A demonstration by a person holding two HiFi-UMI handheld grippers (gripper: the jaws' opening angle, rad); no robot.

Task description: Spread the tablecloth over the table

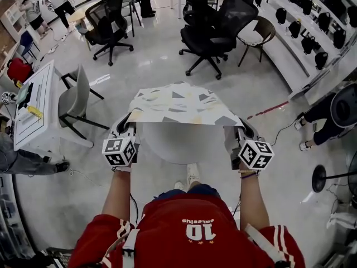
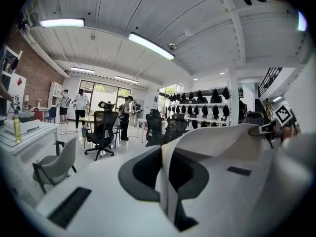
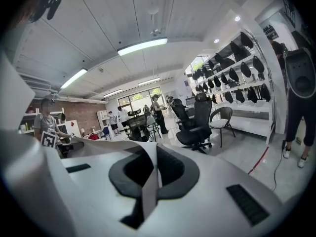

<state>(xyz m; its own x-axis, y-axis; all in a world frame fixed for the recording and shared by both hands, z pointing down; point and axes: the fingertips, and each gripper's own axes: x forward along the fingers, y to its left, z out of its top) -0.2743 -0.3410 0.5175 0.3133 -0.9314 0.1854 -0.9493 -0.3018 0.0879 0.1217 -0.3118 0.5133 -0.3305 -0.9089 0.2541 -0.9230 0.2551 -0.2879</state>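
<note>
Standing below the person's outstretched arms, the round white table (image 1: 173,147) is serving as the landmark. The patterned tablecloth (image 1: 179,104) is hanging spread above the table's far side, while the near side is showing bare. The left gripper (image 1: 127,125) is pinching the cloth's corner at the table's near left edge, with its jaws closed flat on the thin hem. The right gripper (image 1: 236,128) is gripping the matching corner at the table's near right edge in the same way. Judging by the thin folded edges, the sheet is likely behaving as light, limp and somewhat slick. The two corners are therefore offering the surest hold, and a slack pinch is risking slippage.
</note>
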